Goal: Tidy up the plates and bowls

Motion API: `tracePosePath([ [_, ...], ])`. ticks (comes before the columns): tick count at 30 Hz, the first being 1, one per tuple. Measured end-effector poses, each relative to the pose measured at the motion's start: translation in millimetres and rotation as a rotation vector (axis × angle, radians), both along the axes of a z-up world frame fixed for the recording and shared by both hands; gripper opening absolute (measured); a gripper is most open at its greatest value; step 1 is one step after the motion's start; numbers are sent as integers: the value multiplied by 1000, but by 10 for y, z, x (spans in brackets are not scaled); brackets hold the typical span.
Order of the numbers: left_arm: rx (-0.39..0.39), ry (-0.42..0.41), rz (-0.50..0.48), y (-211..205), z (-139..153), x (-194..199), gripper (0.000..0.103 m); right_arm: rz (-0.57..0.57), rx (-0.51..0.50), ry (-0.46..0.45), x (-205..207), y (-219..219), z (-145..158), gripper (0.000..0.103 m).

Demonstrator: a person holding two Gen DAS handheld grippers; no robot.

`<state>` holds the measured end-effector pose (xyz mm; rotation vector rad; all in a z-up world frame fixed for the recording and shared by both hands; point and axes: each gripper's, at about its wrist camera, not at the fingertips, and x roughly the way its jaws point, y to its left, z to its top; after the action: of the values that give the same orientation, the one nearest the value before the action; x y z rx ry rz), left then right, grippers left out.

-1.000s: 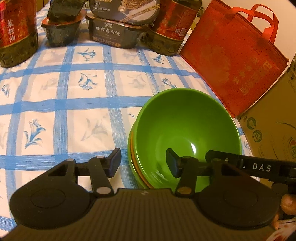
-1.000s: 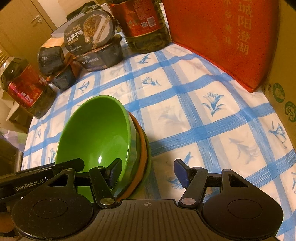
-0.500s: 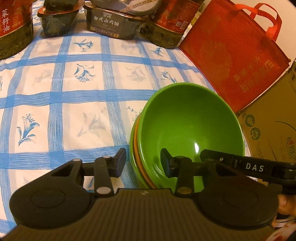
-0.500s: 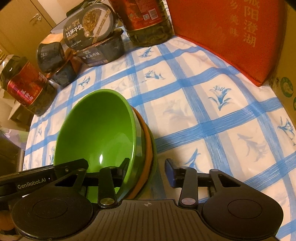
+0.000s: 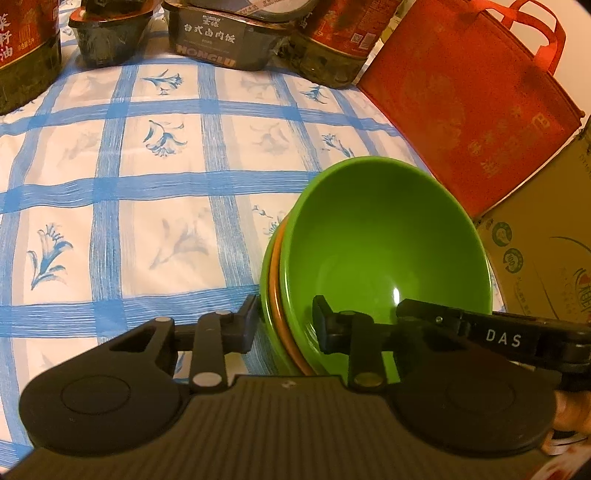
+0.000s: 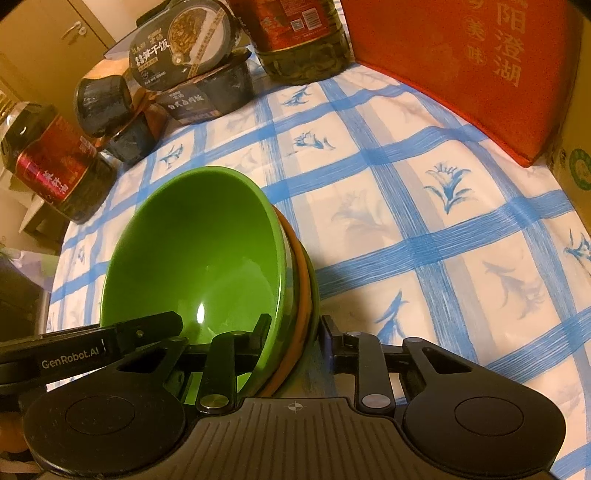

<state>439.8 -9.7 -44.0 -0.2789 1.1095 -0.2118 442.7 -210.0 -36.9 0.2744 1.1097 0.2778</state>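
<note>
The left gripper [image 5: 284, 325] has its two fingers closed onto the near-left rim of the bowl stack [image 5: 384, 258], one finger outside the stack and one inside the top green bowl. The right gripper [image 6: 293, 334] clamps the opposite side of the same stack [image 6: 195, 254] in the same way, its left finger inside the green bowl and its right finger against the outer wall. Each camera also catches the other tool reaching in across the bowl's near edge.

The stack is three nested bowls: green on top, an orange rim [image 5: 275, 280] under it, and a darker green one at the bottom. It sits on the blue-checked tablecloth [image 5: 147, 192], toward the table's right side.

Only the left view shows the handles of the red tote bag [image 5: 476, 92] and much of the cardboard box [image 5: 546, 258] beside it. Only the right view shows the wooden cabinet door [image 6: 48, 33] behind the table, the printed lid of the meal boxes [image 6: 184, 48] and the oil bottle [image 6: 51, 166] at the table's far-left edge.
</note>
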Motion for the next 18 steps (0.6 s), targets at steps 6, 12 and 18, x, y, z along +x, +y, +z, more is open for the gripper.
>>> tracePosePath([
  [6, 33, -14, -17, -39, 25, -55, 25, -3, 2, 0, -33, 3, 24, 26],
  [12, 26, -15, -5, 1, 120, -149, 25, 3, 12, 0, -119, 0, 83, 26],
  [18, 11, -17, 10, 96, 279, -360, 25, 24, 7, -26, -314, 80, 259, 26],
])
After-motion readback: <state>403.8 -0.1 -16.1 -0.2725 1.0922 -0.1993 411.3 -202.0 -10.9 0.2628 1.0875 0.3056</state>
